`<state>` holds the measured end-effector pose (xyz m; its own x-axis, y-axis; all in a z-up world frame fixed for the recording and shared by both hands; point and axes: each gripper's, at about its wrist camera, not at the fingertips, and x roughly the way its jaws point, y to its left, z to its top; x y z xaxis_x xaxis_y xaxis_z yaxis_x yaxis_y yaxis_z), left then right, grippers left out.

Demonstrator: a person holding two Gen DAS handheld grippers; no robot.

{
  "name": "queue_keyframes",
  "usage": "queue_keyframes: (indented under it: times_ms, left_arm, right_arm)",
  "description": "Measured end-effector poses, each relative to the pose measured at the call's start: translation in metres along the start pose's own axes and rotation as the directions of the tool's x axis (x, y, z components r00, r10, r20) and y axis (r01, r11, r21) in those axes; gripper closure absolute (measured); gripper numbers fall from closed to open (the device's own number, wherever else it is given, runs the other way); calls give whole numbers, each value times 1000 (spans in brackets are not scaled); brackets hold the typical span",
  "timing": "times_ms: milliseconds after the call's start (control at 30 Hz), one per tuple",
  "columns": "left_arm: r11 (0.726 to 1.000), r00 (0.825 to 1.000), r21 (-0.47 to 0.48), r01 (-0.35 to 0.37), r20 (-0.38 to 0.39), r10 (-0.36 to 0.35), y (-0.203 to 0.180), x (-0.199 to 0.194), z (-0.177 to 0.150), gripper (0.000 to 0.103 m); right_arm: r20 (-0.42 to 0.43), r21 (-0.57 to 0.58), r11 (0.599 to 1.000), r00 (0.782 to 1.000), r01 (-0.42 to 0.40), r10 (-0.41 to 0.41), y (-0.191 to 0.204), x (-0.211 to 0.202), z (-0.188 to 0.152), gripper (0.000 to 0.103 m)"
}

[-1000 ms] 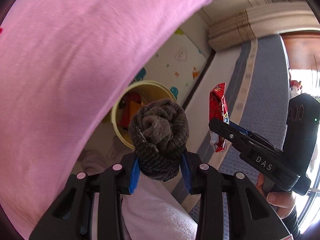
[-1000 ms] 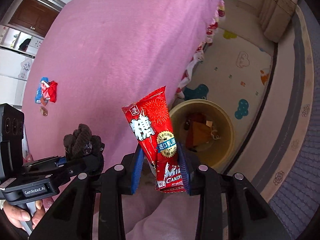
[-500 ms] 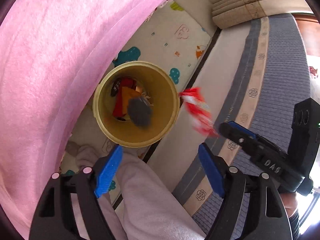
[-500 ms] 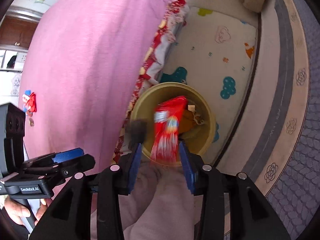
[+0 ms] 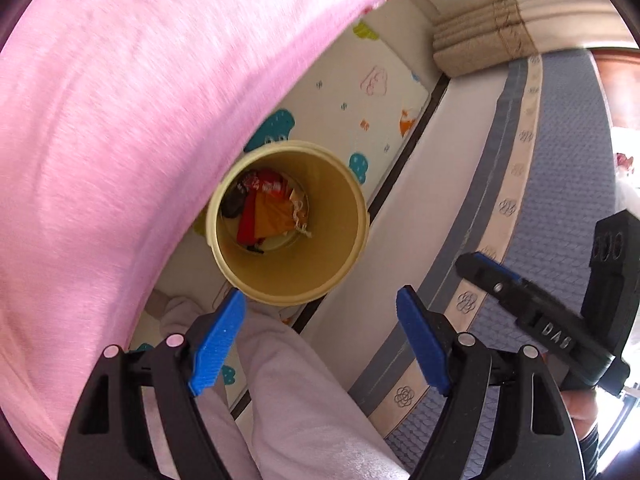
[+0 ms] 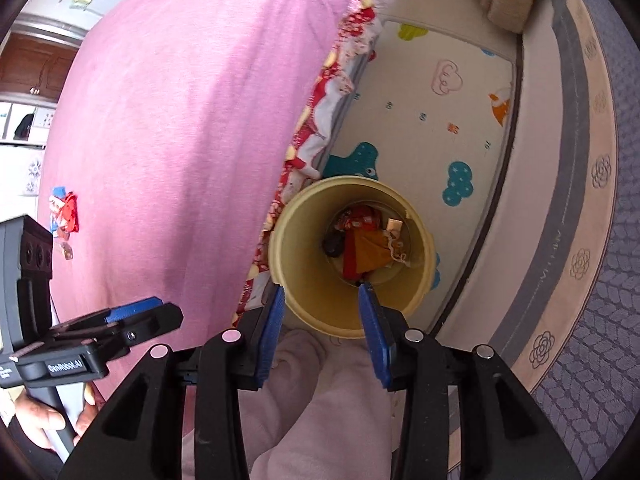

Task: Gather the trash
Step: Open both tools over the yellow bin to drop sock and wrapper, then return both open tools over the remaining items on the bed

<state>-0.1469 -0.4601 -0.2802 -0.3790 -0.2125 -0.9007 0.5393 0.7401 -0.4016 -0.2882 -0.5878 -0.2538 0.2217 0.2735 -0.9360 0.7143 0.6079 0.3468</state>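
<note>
A yellow trash bin [image 5: 352,240] stands on the floor beside the pink bed; it also shows in the right wrist view [image 6: 420,280]. Inside lie a red candy wrapper [image 5: 268,184], orange and red scraps and a dark sock [image 5: 234,208]. My left gripper [image 5: 320,340] is open and empty above the bin's near rim. My right gripper [image 6: 322,324] is open and empty over the bin too. The right gripper also shows at the right of the left wrist view [image 5: 486,266]. More wrappers [image 6: 64,212] lie far off on the bed.
The pink bedspread [image 6: 180,120] fills the left side. A cartoon play mat [image 6: 440,112] lies under the bin, with a grey patterned carpet [image 5: 560,160] to the right. My pale-trousered leg [image 5: 300,400] is below the grippers. Folded mats [image 5: 500,32] lie far back.
Both grippers opened over the bin. The dark sock dropped from the left and the red candy wrapper from the right; both now lie inside the bin.
</note>
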Motion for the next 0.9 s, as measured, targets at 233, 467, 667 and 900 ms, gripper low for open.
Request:
queue_keyframes:
  times_ms: [233,467,667,900]
  left_arm:
    - [997,992,-64,34,124,-26,38,-62,-6,26]
    - [980,966,-194,33,258,18,117,-140,-36,26]
    - [949,920,-315,19,378,107,201,-212,-62,26]
    - [870,864,-484,95,475,170,291,-268,-92,26]
  right_arm:
    - [13,-121,992,1000,-26,28,79,-9,10,64]
    - [18,-295,954,998,-57,65,193,-9,22,64]
    - [5,-437,895,995,-90,102,295,3,18,64]
    - [-7,-552,823,988,-135,157,405,16,9,64]
